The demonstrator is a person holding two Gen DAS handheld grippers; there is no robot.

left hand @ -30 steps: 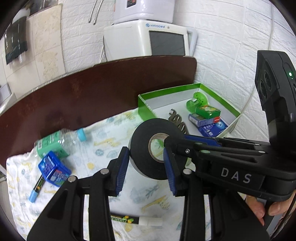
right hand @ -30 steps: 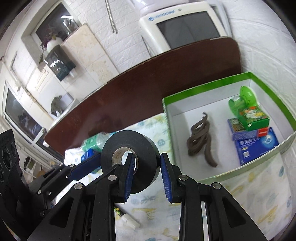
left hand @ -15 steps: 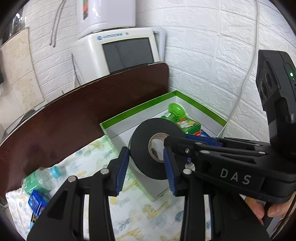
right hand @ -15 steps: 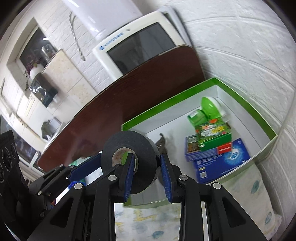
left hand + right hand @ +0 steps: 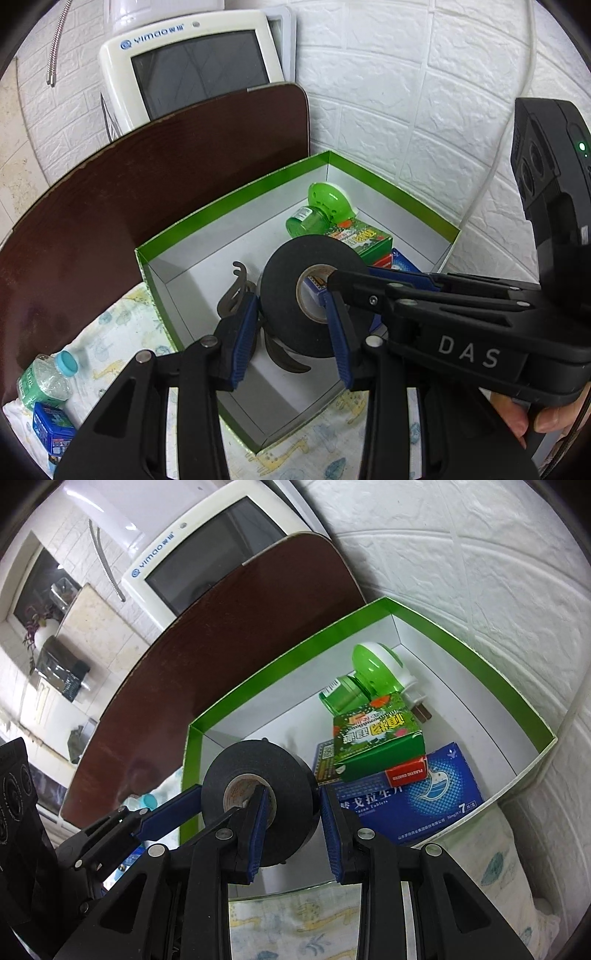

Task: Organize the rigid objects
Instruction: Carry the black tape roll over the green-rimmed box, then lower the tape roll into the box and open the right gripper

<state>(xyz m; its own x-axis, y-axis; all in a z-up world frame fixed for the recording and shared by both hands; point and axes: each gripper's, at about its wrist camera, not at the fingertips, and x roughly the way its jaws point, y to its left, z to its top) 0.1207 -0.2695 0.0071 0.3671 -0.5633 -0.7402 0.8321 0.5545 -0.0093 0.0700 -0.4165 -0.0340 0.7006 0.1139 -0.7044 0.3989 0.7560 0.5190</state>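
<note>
A black tape roll [image 5: 280,280] [image 5: 295,775] hangs over the green-rimmed white box [image 5: 236,199] [image 5: 277,664], held from both sides. My left gripper [image 5: 291,332] is shut on its left wall, one pad outside and one at the core. My right gripper [image 5: 293,827] is shut on its right wall, with one finger [image 5: 373,275] reaching into the core. Inside the box lie brown hooks [image 5: 236,291], a green plug-in device [image 5: 369,679], a green carton [image 5: 376,738] and a blue tablet box [image 5: 417,805].
A clear bottle [image 5: 44,380] and a small blue box [image 5: 51,432] lie on the patterned cloth [image 5: 122,350] to the left. The brown tabletop [image 5: 147,184] runs behind the box. A white appliance [image 5: 199,66] and the brick wall stand close behind. A hand [image 5: 524,417] holds the right gripper.
Both grippers have carried the tape roll rightward from above the cloth to above the box. The grip on the roll is the same.
</note>
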